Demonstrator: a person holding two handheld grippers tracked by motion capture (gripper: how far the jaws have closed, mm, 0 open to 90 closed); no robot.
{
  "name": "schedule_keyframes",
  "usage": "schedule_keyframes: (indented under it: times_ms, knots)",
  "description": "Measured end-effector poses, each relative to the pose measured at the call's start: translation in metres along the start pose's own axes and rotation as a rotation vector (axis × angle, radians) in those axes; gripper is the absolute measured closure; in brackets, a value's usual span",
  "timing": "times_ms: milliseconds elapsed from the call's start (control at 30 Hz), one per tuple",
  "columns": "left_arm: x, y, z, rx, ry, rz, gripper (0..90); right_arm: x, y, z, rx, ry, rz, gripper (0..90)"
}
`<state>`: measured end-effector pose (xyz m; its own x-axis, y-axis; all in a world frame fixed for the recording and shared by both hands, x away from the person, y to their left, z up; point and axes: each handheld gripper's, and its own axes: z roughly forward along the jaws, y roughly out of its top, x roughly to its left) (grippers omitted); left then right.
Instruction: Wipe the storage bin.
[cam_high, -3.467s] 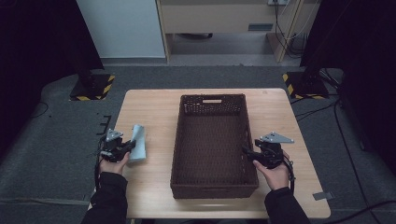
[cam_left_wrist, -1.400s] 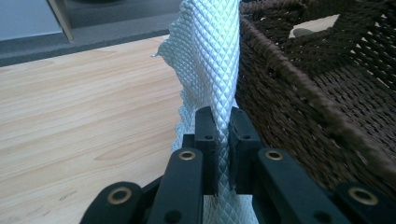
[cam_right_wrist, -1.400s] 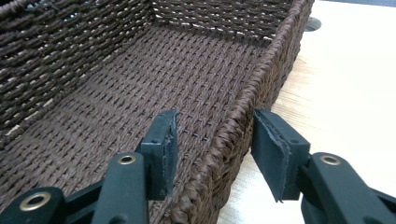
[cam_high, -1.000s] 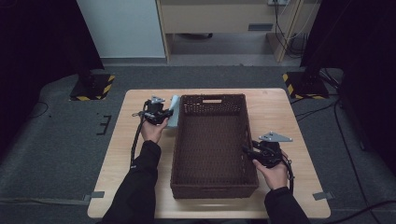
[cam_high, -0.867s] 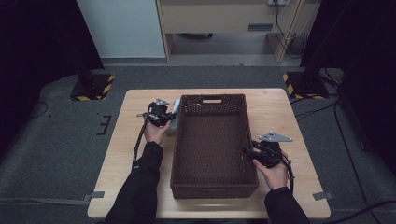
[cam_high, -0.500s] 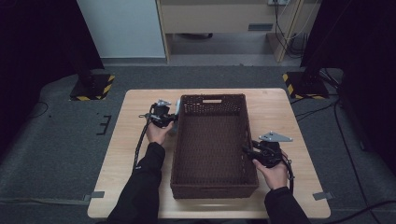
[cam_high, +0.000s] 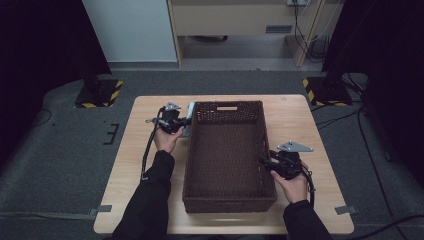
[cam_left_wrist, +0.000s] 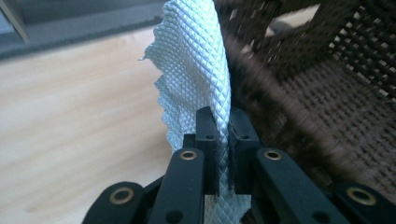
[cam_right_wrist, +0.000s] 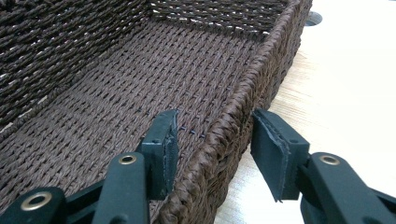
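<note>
A dark brown wicker basket (cam_high: 227, 106) stands lengthwise in the middle of the wooden table (cam_high: 142, 165). My left gripper (cam_high: 181, 123) is by the basket's far left corner, shut on a pale, diamond-textured cloth (cam_high: 190, 111). In the left gripper view the cloth (cam_left_wrist: 191, 70) rises from between the closed jaws (cam_left_wrist: 223, 116), right against the basket's wall (cam_left_wrist: 327, 93). My right gripper (cam_high: 265, 162) straddles the basket's right rim (cam_right_wrist: 252, 84). One jaw is inside and one outside (cam_right_wrist: 215, 126), and a gap shows at the outer pad (cam_right_wrist: 268, 140).
The basket's woven floor (cam_right_wrist: 140, 79) has nothing lying on it. Bare tabletop lies left of the basket and along its right side (cam_high: 305, 125). Beyond the table are grey floor, yellow-black striped stand bases (cam_high: 97, 92) and cables.
My left gripper carried the cloth from the table's near left area up to the basket's far left corner, then edged closer to the basket. The right gripper kept still on the rim.
</note>
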<state>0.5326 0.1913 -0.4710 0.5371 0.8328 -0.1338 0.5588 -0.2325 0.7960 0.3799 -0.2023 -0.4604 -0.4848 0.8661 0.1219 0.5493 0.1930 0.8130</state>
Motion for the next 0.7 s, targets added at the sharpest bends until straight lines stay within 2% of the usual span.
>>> schedule_keyframes:
  times_ms: [167, 233, 333, 433, 533, 633, 700]
  knots:
    - [0.003, -0.026, 0.017, 0.082, 0.0, -0.018, 84.4, 0.0, 0.0, 0.0, 0.0, -0.001, 0.003, 51.2]
    - [0.004, -0.031, 0.018, 0.099, 0.001, -0.018, 84.4, 0.0, 0.0, 0.0, 0.0, -0.001, 0.007, 51.2]
    - [0.005, -0.026, 0.01, 0.079, 0.01, -0.017, 84.4, 0.0, 0.0, 0.0, -0.001, -0.002, 0.006, 51.2]
    - [0.003, -0.01, -0.011, 0.02, 0.006, -0.004, 84.4, 0.0, 0.0, 0.0, 0.0, -0.004, 0.004, 51.2]
    - [-0.003, 0.006, -0.032, -0.032, -0.005, 0.029, 84.4, 0.001, 0.0, 0.0, -0.001, -0.006, 0.005, 51.2]
    - [-0.01, 0.01, -0.041, -0.032, -0.004, 0.066, 84.4, 0.001, 0.0, 0.0, 0.001, -0.009, -0.002, 51.2]
    - [-0.01, 0.004, -0.039, -0.017, -0.004, 0.068, 84.4, 0.001, 0.0, 0.0, -0.001, -0.012, -0.003, 51.2]
